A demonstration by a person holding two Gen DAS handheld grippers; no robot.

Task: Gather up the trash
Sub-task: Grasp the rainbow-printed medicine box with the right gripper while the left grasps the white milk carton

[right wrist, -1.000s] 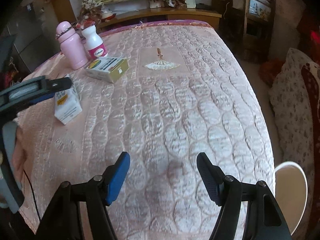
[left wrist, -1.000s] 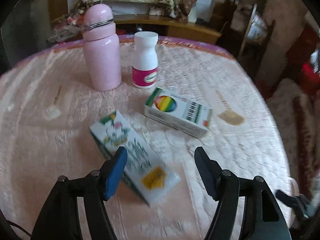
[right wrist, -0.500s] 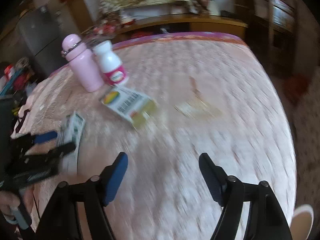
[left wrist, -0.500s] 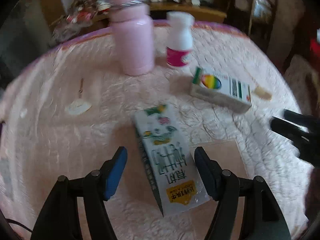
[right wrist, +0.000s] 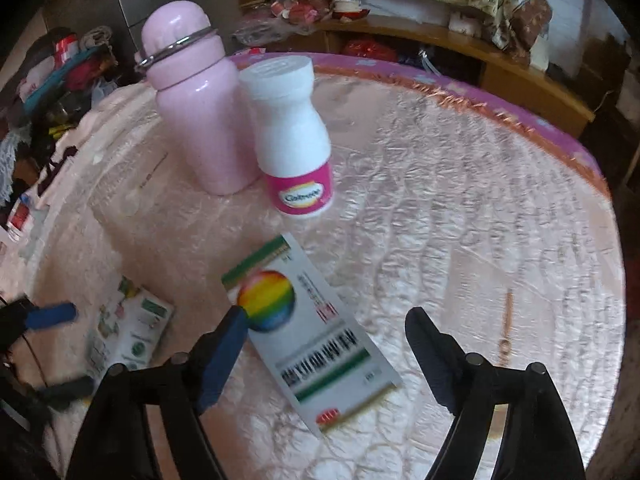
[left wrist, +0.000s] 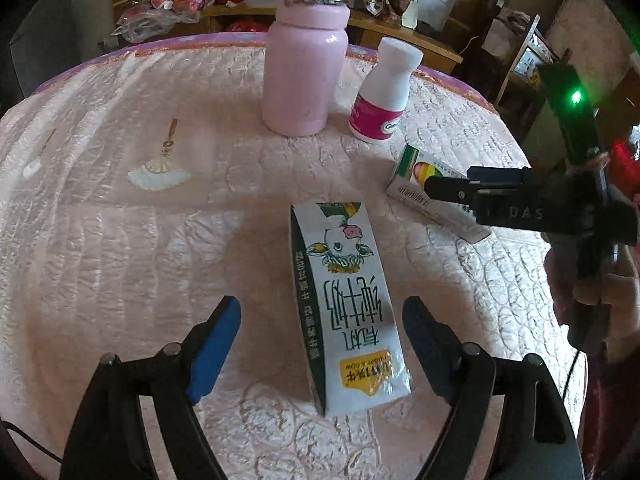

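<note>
A white and green milk carton [left wrist: 348, 304] lies flat on the pink quilted table, lengthwise between the open jaws of my left gripper [left wrist: 322, 344]. It also shows in the right wrist view [right wrist: 128, 328]. A white box with a rainbow ball print [right wrist: 308, 336] lies between the open jaws of my right gripper [right wrist: 326, 348]. In the left wrist view the box [left wrist: 436, 196] is partly hidden by the right gripper [left wrist: 452, 192] reaching in from the right. Both grippers hold nothing.
A pink flask [left wrist: 306, 52] and a white pill bottle with a pink label [left wrist: 384, 92] stand upright behind the boxes. They also show in the right wrist view, flask [right wrist: 192, 96] and bottle [right wrist: 294, 136]. Wooden furniture and clutter lie beyond the table's far edge.
My left gripper has lined up over the milk carton. My right gripper has swung left and forward, from bare tablecloth to straddling the rainbow box. Both stayed open.
</note>
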